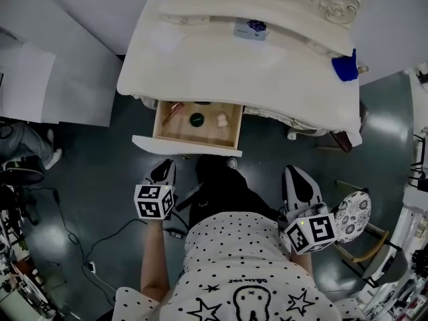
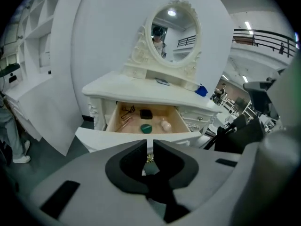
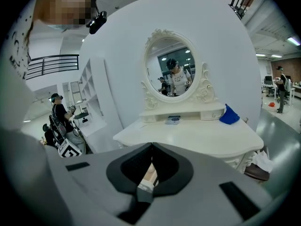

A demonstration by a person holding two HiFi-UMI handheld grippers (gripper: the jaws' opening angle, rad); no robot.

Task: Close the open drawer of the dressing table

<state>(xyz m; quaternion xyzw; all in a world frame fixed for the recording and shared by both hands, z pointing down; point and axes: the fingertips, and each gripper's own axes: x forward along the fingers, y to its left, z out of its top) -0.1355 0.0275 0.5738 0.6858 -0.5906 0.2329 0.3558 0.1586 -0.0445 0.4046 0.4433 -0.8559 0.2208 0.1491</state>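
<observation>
Your left gripper [image 1: 162,172] hangs just in front of the open drawer [image 1: 184,146], its jaws a thin crack apart with nothing between them. The drawer stands pulled out from under the top of the dressing table [image 1: 234,72], with a green disc [image 1: 196,120] inside. Your right gripper [image 1: 299,179] is off to the right, away from the drawer, its jaws pressed together and empty.

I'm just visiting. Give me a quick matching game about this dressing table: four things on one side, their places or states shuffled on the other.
1 drawer
2 blue cloth
3 oval mirror
4 green round thing

A at the back of the dressing table
B inside the drawer
C pulled open
D on the table's right end

Pairs: 1-C, 2-D, 3-A, 4-B
</observation>
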